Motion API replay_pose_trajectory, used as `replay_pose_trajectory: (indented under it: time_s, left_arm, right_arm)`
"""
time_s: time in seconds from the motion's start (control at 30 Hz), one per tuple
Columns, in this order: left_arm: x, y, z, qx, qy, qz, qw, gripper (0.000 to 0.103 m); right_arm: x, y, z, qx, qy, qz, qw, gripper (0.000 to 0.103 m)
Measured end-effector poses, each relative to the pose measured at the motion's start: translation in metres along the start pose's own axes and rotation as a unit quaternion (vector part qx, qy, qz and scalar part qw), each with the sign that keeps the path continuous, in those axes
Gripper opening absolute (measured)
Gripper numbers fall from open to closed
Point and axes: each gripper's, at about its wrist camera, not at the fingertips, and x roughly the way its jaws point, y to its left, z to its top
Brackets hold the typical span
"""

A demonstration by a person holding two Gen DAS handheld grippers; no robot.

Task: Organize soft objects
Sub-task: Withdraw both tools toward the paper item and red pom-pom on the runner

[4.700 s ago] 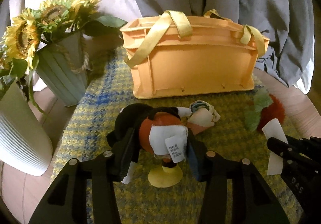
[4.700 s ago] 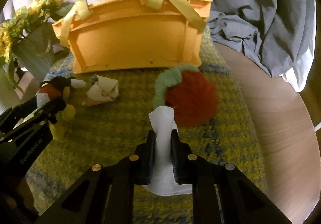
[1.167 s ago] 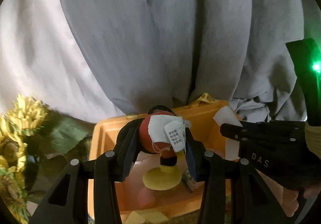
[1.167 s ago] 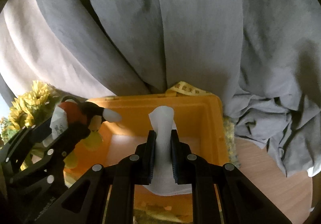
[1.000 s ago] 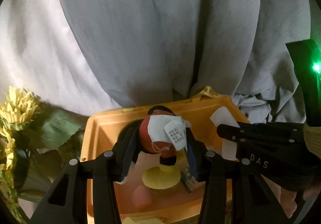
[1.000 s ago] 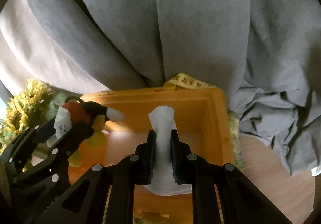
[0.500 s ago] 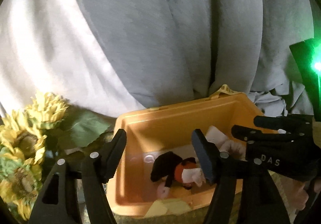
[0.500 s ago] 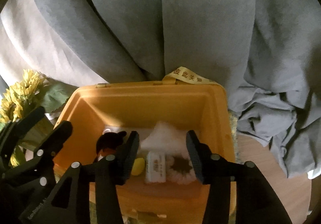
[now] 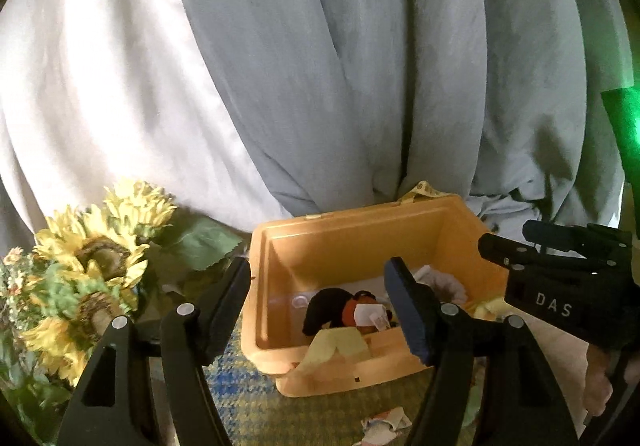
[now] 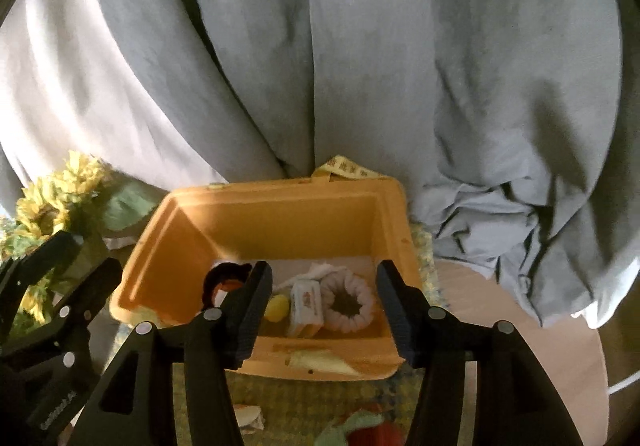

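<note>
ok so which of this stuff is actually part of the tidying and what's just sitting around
Part of the job: orange bin, penguin plush, white ring toy, red and green plush, small toy on the mat.

Just there: sunflowers, grey curtain.

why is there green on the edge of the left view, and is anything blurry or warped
Left wrist view: green glow at the right edge, seemingly from a light beside the lens; sunflowers slightly soft. Right wrist view: sunlight streaks the bin wall, its floor in shade; curtain motion-smeared. Both: fisheye bending, dark corners.
</note>
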Motion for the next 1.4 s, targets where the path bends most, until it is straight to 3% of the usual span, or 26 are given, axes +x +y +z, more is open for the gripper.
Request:
replay_pose_trajectory:
  time_s: [0.27, 0.53, 0.77, 1.1, 1.4]
  left_arm:
    - [-0.033, 0.002, -0.01, 0.002, -0.016, 0.005, 0.9999, 0.077]
    - [-0.06, -0.003, -0.03, 0.009, -0.024, 0.008, 0.9996, 0.088]
    - [-0.07, -0.008, -0.049, 0.016, -0.025, 0.0, 0.9996, 0.094]
    - [-0.08, -0.012, -0.075, 0.013, -0.025, -0.015, 0.9995, 0.095]
    - [-0.077, -0.016, -0.093, 0.024, -0.022, -0.011, 0.9994, 0.095]
  right_arm:
    - [-0.044, 0.008, -0.017, -0.013, -0.039, -0.019, 0.999, 0.062]
    - [-0.07, 0.01, -0.043, -0.02, -0.053, -0.038, 0.998, 0.072]
    - [-0.082, 0.007, -0.07, -0.013, -0.055, -0.048, 0.997, 0.074]
    - [-0.092, 0.008, -0.099, -0.007, -0.072, -0.056, 0.996, 0.078]
    - [-0.085, 0.007, -0.119, -0.009, -0.058, -0.056, 0.997, 0.078]
